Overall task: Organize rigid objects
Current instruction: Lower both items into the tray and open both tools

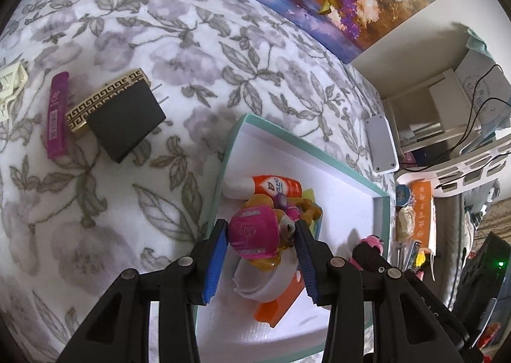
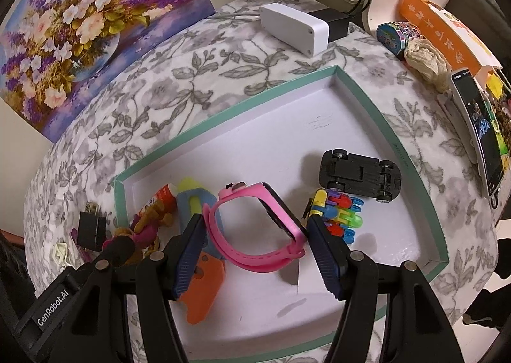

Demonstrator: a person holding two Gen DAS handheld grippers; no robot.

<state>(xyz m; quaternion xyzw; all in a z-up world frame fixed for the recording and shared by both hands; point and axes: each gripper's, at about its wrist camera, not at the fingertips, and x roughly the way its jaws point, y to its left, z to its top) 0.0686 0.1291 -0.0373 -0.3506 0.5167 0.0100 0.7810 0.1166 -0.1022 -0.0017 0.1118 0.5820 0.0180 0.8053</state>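
A white tray with a teal rim (image 1: 306, 145) (image 2: 255, 101) lies on the floral bedspread. My left gripper (image 1: 261, 230) is shut on a pink-helmeted toy figure (image 1: 252, 235), held over the tray's near left corner above an orange tube (image 1: 274, 187). My right gripper (image 2: 254, 220) is shut on a pink wristwatch (image 2: 255, 262), just above the tray floor. A black toy car (image 2: 361, 173) lies upside down in the tray beside a cluster of colourful plastic pieces (image 2: 341, 212). A flat orange piece (image 2: 204, 286) lies under the left fingers.
On the bedspread left of the tray lie a magenta bar (image 1: 57, 117), a black-and-gold box (image 1: 105, 101), a black square block (image 1: 126, 120) and a white clip (image 1: 11, 88). A white box (image 2: 293, 27), a phone (image 2: 479, 126) and a floral painting (image 2: 89, 21) border the far side.
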